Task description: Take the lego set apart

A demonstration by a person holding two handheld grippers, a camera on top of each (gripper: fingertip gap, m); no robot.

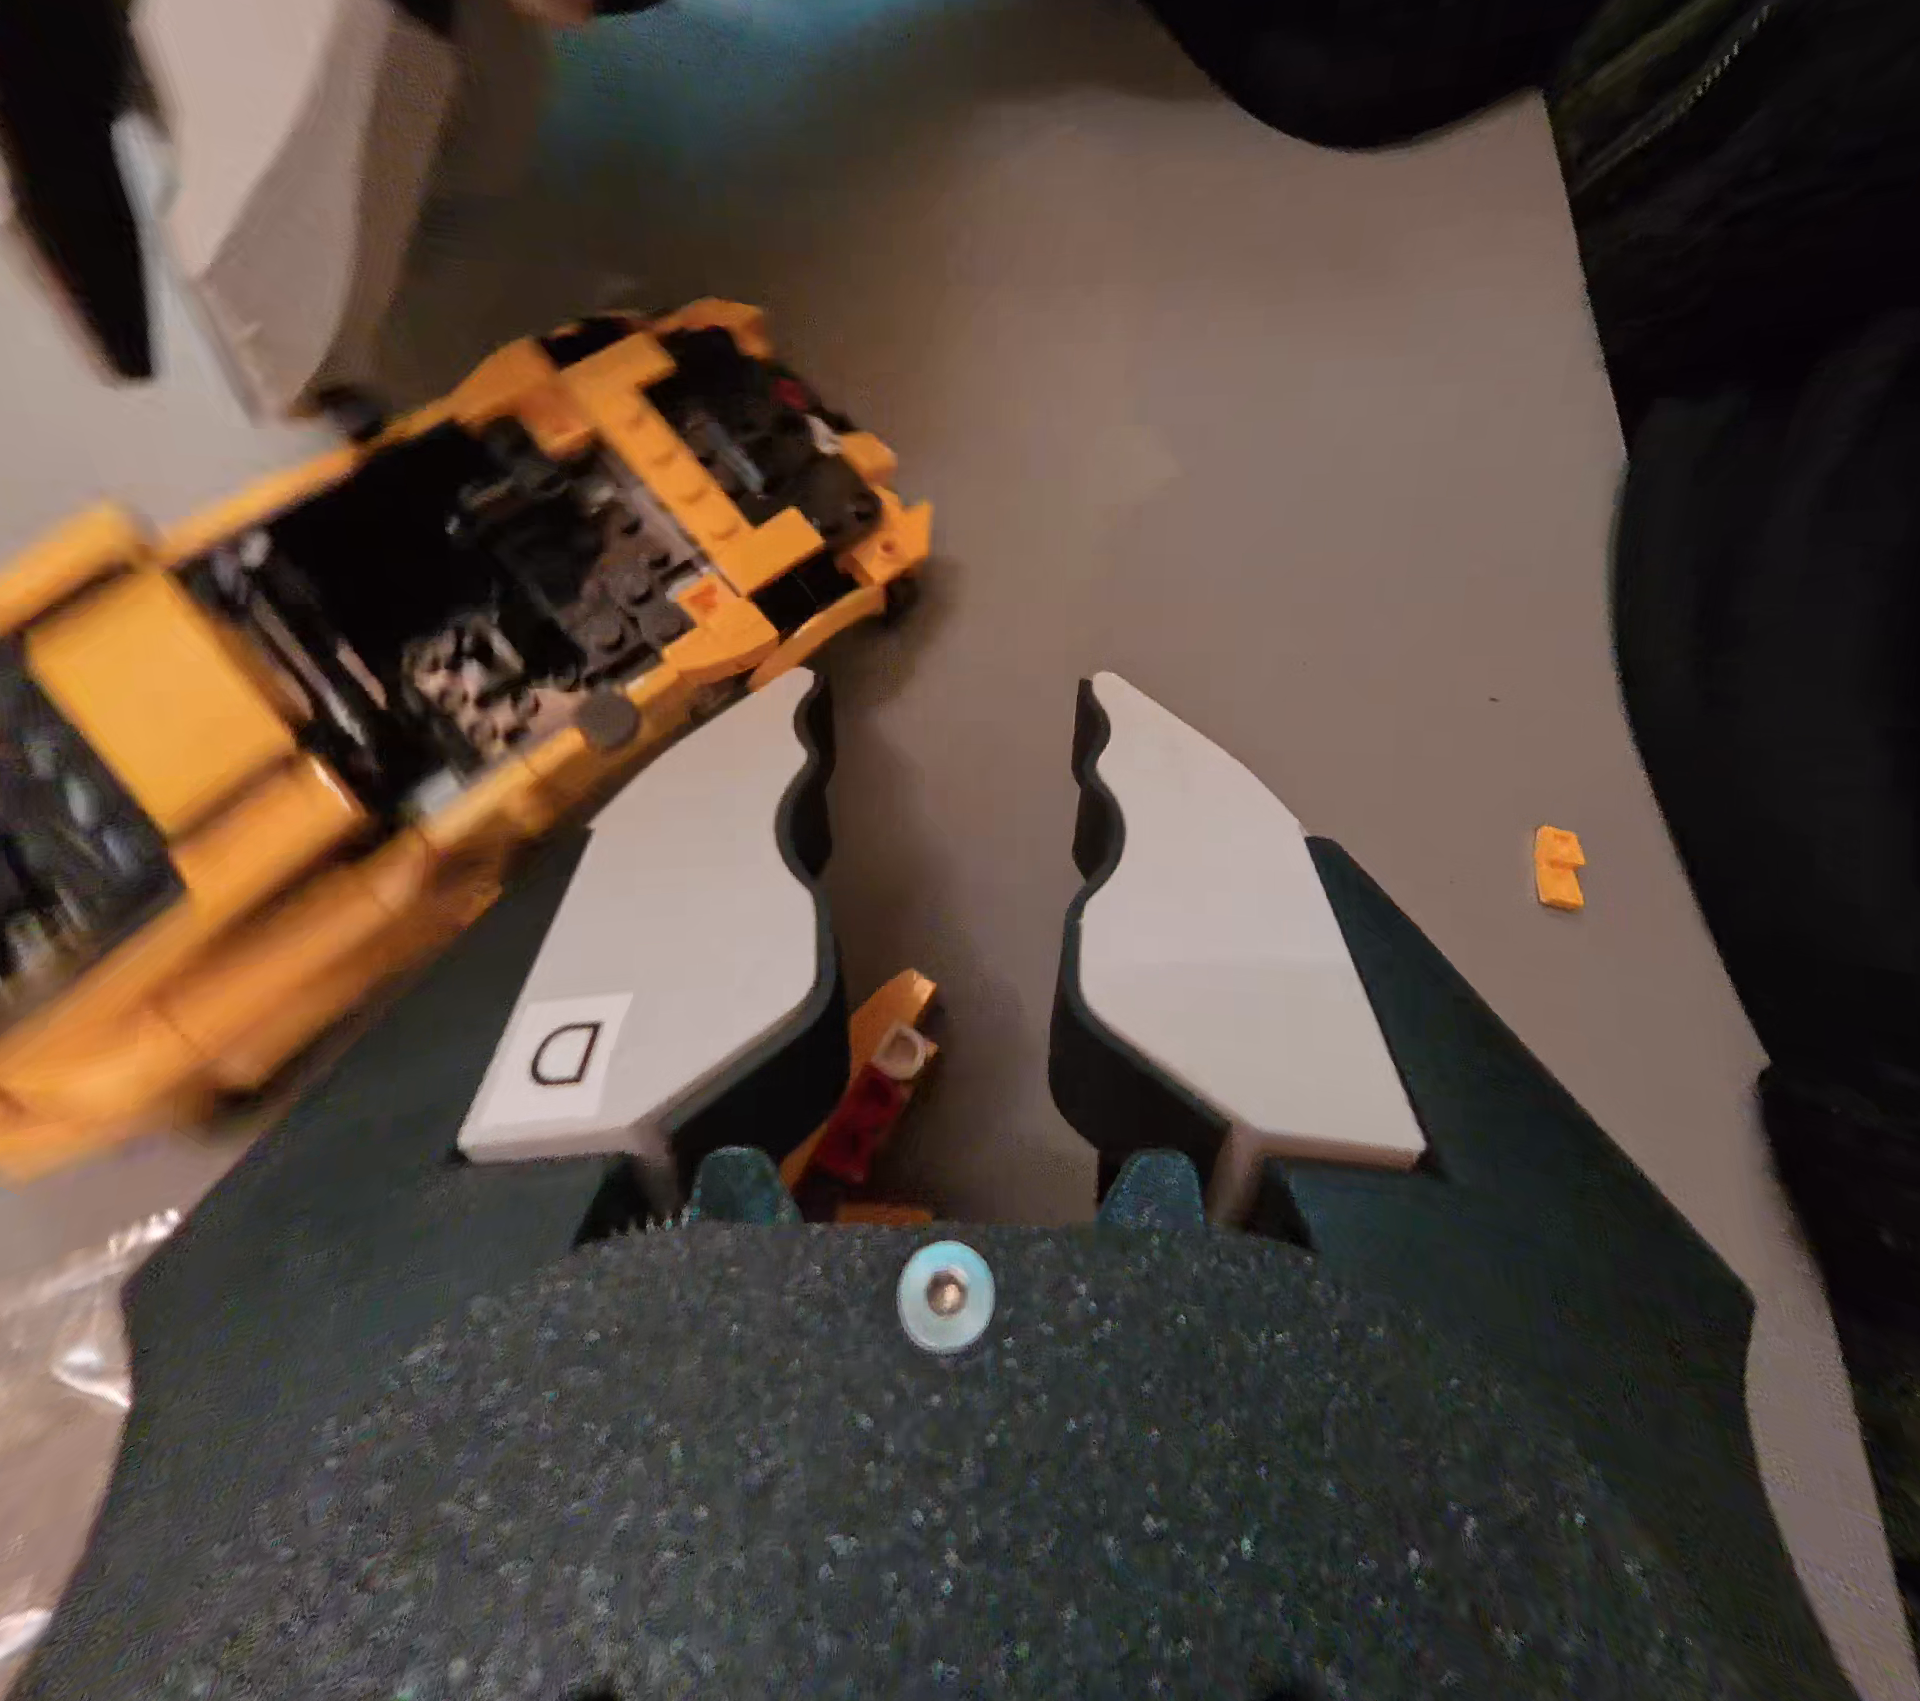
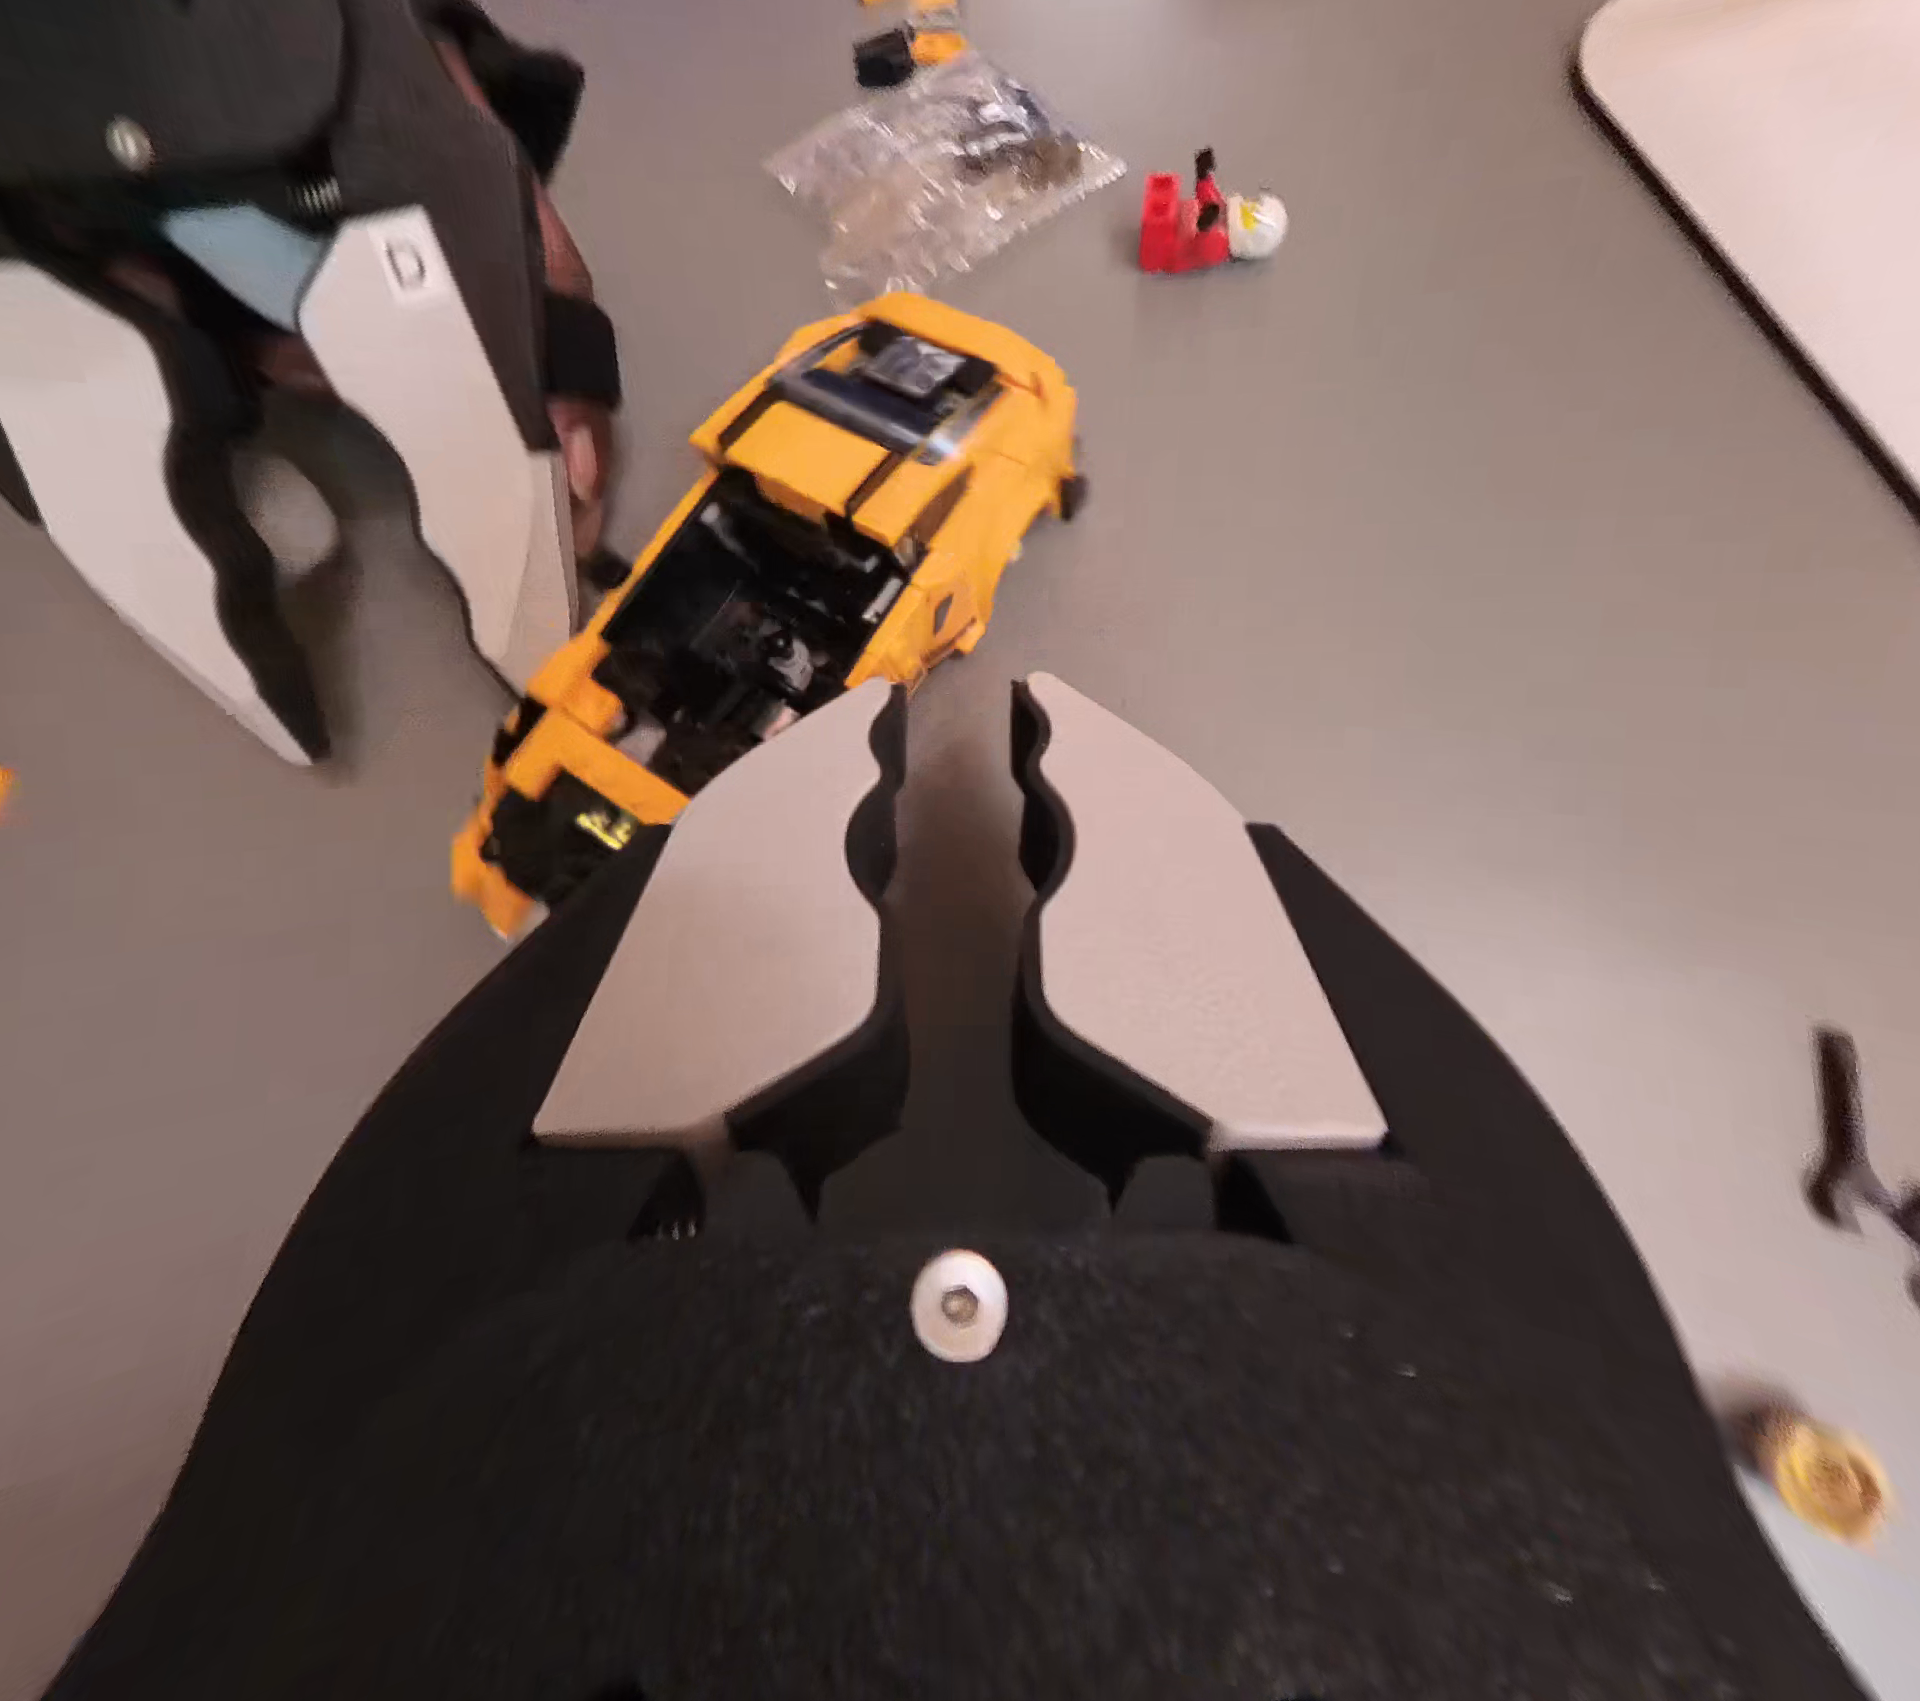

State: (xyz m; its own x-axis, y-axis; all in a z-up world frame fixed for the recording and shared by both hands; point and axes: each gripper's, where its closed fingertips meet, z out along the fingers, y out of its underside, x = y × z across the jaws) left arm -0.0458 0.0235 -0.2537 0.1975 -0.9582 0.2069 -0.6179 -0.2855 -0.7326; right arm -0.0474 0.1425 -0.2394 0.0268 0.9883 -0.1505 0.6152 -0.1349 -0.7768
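left tool (image 1: pixel 951 716) wavy pads agape | blocky yellow car (image 1: pixel 416 664) | right tool (image 2: pixel 961 701) gap narrow

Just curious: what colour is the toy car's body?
Yellow-orange with black; the car shows best in the right wrist view.

Bare worktop (image 2: pixel 1351 612) lies open at 3 o'clock of the yellow car (image 2: pixel 831 550); left tongs (image 2: pixel 416 695) crowd its 9 o'clock side.

Both hand-held grippers (image 1: pixel 945 695) (image 2: pixel 956 695) open, empty
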